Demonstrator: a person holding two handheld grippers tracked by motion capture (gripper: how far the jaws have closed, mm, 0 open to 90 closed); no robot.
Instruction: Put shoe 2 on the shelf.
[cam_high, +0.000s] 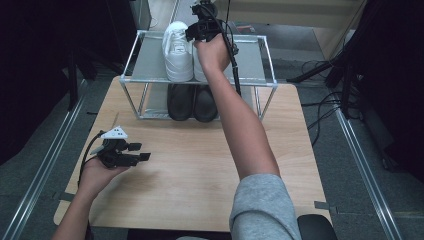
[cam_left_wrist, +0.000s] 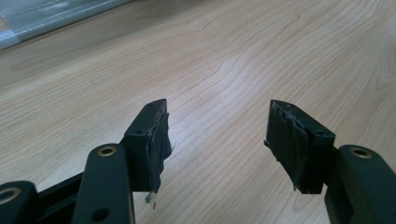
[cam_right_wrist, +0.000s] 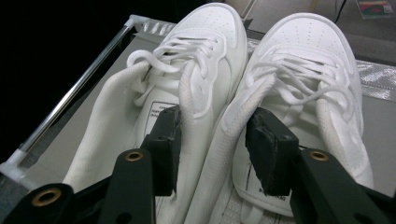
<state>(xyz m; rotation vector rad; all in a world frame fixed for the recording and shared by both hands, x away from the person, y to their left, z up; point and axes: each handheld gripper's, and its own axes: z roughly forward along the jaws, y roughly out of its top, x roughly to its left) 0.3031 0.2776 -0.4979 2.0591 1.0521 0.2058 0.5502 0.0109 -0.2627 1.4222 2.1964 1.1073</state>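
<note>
Showing printed insole labels (cam_right_wrist: 161, 108), unreadable, inside white sneakers (cam_right_wrist: 299, 60)

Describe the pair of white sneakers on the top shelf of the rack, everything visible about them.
The pair of white sneakers stands side by side on the grey top shelf of the metal rack, toes pointing away from the person. They look like smooth leather with perforated toe caps, white laces, padded fabric collars and printed insole labels. Their inner sides touch. The right gripper is at their heels with its jaws apart, one inside each shoe's opening, straddling the two adjoining collars; whether the pads press on them cannot be told.
</note>
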